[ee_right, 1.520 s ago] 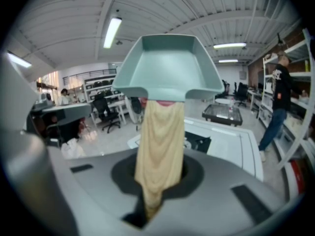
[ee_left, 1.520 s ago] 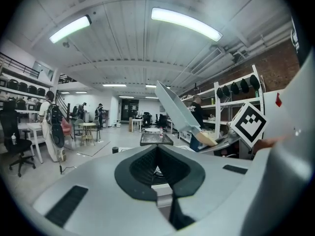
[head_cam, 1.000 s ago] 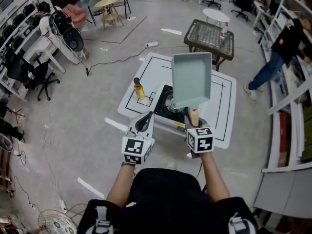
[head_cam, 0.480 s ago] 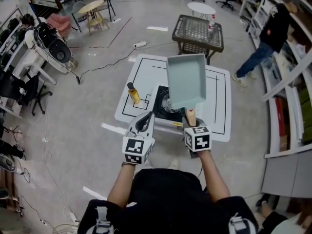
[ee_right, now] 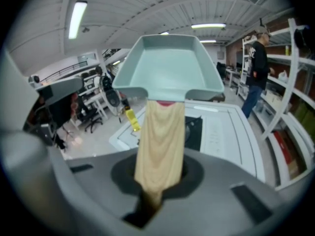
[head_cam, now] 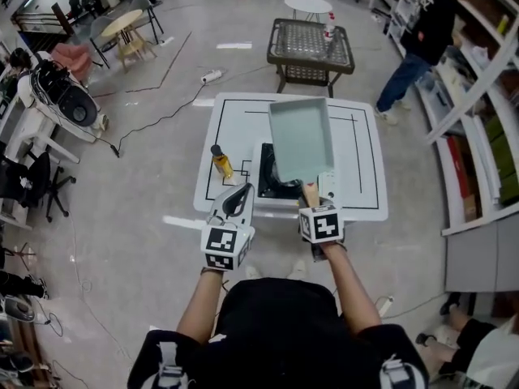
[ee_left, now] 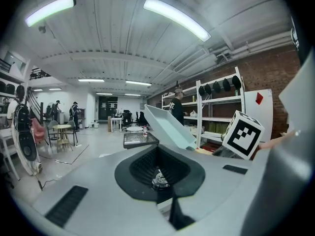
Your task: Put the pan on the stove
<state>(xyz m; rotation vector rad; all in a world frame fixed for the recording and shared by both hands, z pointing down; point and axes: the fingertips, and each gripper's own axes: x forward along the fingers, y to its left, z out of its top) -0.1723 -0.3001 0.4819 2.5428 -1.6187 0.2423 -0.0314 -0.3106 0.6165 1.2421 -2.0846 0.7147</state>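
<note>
A pale teal rectangular pan with a wooden handle hangs in the air above the black stove on the white table. My right gripper is shut on the handle, and the pan tilts up and away from it. The stove lies below, partly hidden by the pan. My left gripper hovers at the table's near edge, left of the handle, shut with nothing in it. In the left gripper view the pan shows at the right.
A yellow oil bottle stands on the table left of the stove. Behind the table is a dark mesh side table with a bottle. A person stands by the shelves at the right. Cables run over the floor at the left.
The right gripper has come down with the pan, which now sits lower over the stove. The left gripper has moved a little forward toward the table edge.
</note>
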